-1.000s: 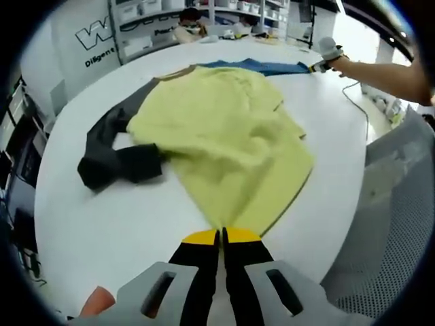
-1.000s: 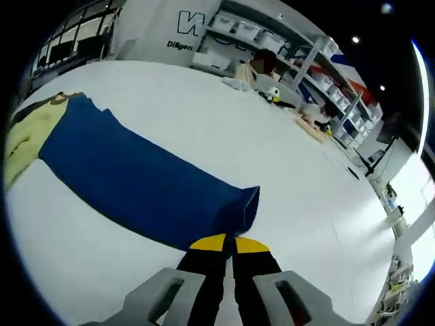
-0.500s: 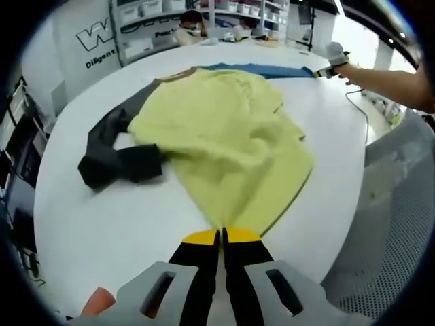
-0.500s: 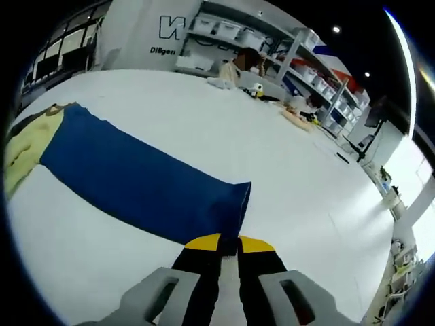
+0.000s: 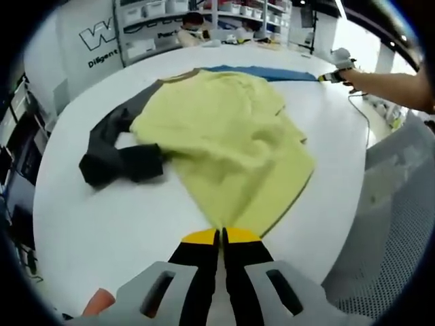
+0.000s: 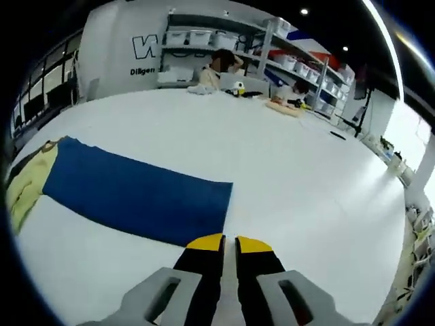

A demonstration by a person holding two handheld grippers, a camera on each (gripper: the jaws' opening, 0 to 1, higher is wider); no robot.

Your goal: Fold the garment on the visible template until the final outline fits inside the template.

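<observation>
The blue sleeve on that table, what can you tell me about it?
The blue sleeve is soft cloth, stretched out flat and straight on the white table. Its far end joins the yellow shirt body; its cuff end lies just ahead of the right gripper, whose jaws stand slightly apart and no longer clamp it.

A long-sleeved shirt (image 5: 224,142) is lying spread across the centre of the left gripper view, its yellow-green body rumpled and tapering toward the bottom centre. Its dark grey sleeve (image 5: 115,153) is bunching at centre left. Its blue sleeve (image 6: 136,197) is stretching flat from left to centre in the right gripper view.
</observation>
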